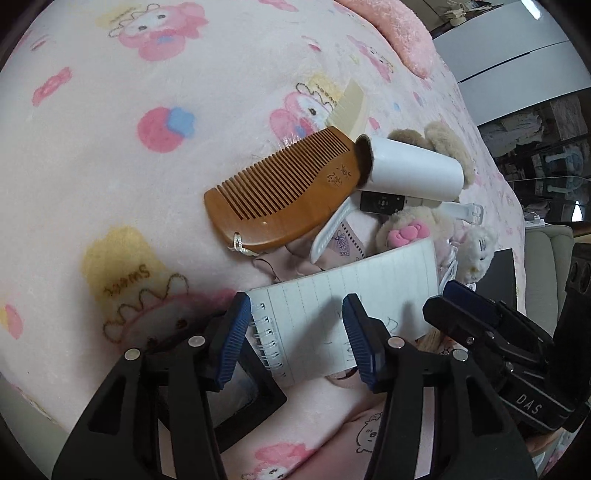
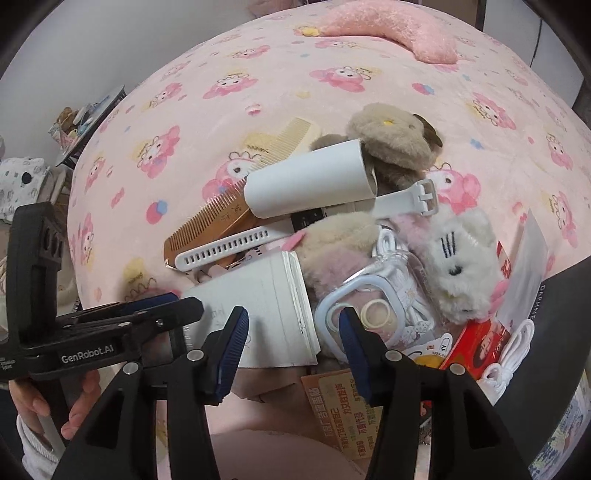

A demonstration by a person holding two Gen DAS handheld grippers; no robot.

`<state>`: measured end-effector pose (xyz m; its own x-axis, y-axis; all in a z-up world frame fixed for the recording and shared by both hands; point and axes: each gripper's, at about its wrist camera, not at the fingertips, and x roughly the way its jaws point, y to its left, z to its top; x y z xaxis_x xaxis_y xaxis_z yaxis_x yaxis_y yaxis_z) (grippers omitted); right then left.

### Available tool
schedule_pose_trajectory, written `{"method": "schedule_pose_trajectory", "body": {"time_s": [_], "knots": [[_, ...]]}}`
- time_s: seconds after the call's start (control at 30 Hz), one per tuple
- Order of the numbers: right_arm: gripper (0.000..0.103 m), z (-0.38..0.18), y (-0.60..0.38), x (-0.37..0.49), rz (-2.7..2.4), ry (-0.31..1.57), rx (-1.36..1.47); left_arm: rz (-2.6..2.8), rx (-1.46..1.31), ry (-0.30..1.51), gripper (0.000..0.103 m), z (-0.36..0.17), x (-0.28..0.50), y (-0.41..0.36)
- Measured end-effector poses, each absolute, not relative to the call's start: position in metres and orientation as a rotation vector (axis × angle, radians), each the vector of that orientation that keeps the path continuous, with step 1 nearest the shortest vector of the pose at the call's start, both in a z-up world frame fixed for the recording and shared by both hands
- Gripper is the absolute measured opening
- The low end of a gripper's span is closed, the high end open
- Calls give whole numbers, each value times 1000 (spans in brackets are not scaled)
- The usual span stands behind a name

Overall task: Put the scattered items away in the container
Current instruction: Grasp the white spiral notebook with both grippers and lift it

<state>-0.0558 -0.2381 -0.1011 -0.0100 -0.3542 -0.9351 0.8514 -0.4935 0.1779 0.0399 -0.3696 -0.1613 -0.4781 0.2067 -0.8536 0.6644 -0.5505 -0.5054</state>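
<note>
A white spiral notebook (image 1: 351,295) lies on the pink bedspread at the near edge of a pile of items. My left gripper (image 1: 297,339) is open just over it, one pad beside the spiral binding and the other above the page. My right gripper (image 2: 293,343) is open too, astride the notebook's (image 2: 258,306) page edge; nothing is pinched. Behind lie a brown wooden comb (image 1: 280,199), a white cylinder (image 1: 413,170), a white watch strap (image 2: 221,251) and plush toys (image 2: 461,266). A dark box marked DAPHNE (image 2: 554,314) stands at the right.
A cream comb (image 1: 351,103), a clear blue-rimmed case (image 2: 362,314), a red packet (image 2: 480,343), a white cable (image 2: 513,350) and an orange leaflet (image 2: 343,406) are in the pile. A pink pillow (image 2: 388,33) lies far back. A hand (image 2: 77,398) holds the left gripper.
</note>
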Motion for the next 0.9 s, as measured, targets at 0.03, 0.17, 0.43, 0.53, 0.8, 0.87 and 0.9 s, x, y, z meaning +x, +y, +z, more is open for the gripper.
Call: {"method": "schedule_pose_trajectory", "body": {"time_s": [0.03,0.17,0.43,0.53,0.8,0.87,0.9], "knots": [[48,-104,-240,-55,-1661,581,1347,-2101,1408,1288,56,-163,38,-370],[48,-106,-242,-57,-1637,558,1367,-2141,1382,1391,56,-165,34,-372],[36,-93,-207,-74,-1687,283,1452,-2268,1357,1311,48,-138,7,-354],[36,-93,-202,-69,-1678,322,1448,-2161,1358,1248,59,-145,21,-367],[26,-117,-213,-67,-1659,388,1490,-2122,1411,1413,65,-176,42,-378],[23,-117,-211,-66,-1674,371,1483,-2143,1407,1396,66,-173,36,-374],[22,-116,-209,-66,-1682,361,1472,-2161,1402,1396,66,-170,33,-373]]}}
